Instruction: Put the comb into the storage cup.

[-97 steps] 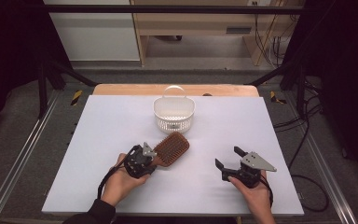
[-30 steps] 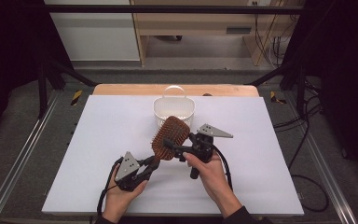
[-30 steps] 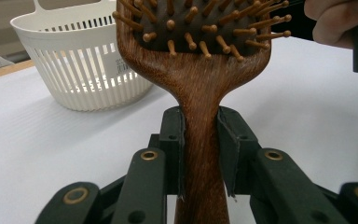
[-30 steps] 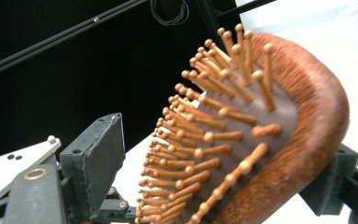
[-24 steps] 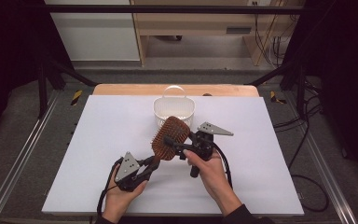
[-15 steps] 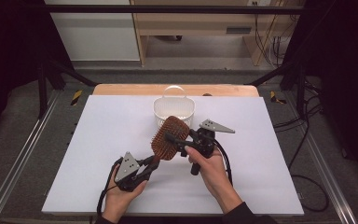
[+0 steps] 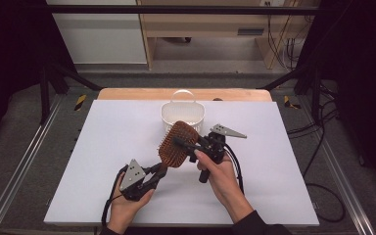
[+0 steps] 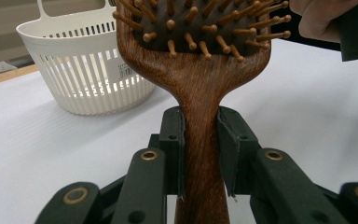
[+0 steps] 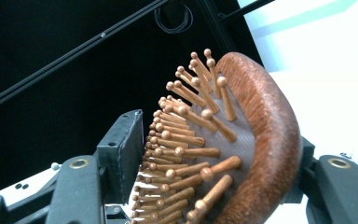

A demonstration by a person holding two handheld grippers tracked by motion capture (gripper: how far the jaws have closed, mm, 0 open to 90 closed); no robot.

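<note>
A wooden paddle hairbrush (image 7: 172, 155) with wooden pins stands tilted above the white table (image 7: 103, 147). My left gripper (image 7: 157, 172) is shut on its handle (image 8: 200, 140), one pad (image 8: 173, 140) pressed on each side. My right gripper (image 7: 182, 143) straddles the brush head (image 9: 265, 140) from the right. One jaw meets the pin tips and the other lies against the wooden back. A white slotted basket (image 7: 182, 111) with a handle stands just behind the brush; it is also in the left gripper view (image 8: 81, 70).
A wooden board (image 7: 127, 94) edges the table's far side, with black frame rails beyond. The person's right hand (image 8: 324, 16) is close above the brush head. White tabletop extends to the left and right of both grippers.
Earlier the brush lay flat by the left gripper, with the right gripper far right. Now the left gripper holds it raised by the handle. The right gripper is at its head, slightly nearer.
</note>
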